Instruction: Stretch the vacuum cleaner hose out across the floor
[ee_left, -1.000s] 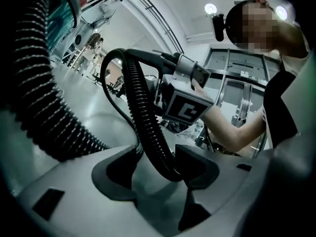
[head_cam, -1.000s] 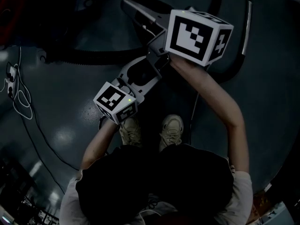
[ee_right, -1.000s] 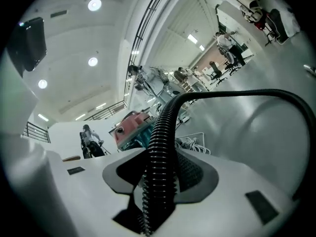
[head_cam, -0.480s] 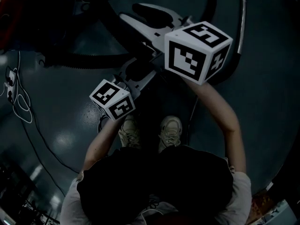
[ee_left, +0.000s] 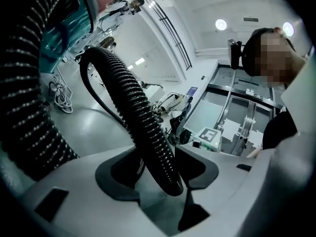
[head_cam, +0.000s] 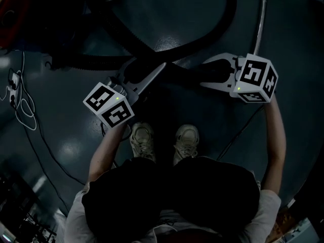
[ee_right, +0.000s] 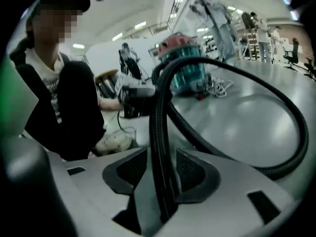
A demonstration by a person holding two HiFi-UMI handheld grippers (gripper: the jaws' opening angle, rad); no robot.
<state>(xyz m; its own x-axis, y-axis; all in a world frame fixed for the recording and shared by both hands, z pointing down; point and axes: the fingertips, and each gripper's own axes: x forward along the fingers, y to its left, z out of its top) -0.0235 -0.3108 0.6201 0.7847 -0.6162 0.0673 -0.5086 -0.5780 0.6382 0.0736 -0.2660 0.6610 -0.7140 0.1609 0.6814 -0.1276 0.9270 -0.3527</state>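
Note:
The black ribbed vacuum hose curves over the dark floor ahead of the person's shoes. My left gripper sits at centre left, shut on the hose, which rises from between its pads in an arc. My right gripper is lower, off to the right, and shut on a thinner-looking stretch of the hose running straight between its pads. The stretch between the two grippers is dark and hard to follow. The red and teal vacuum body stands beyond, at the head view's top left.
A metal wand lies at the upper right. A white cable with a plug strip trails along the left. The person's shoes stand just behind the grippers. Other people and equipment stand far off in the hall.
My right gripper has swung from above the left gripper down and out to the right, taking the hose with it. The left gripper has shifted slightly left.

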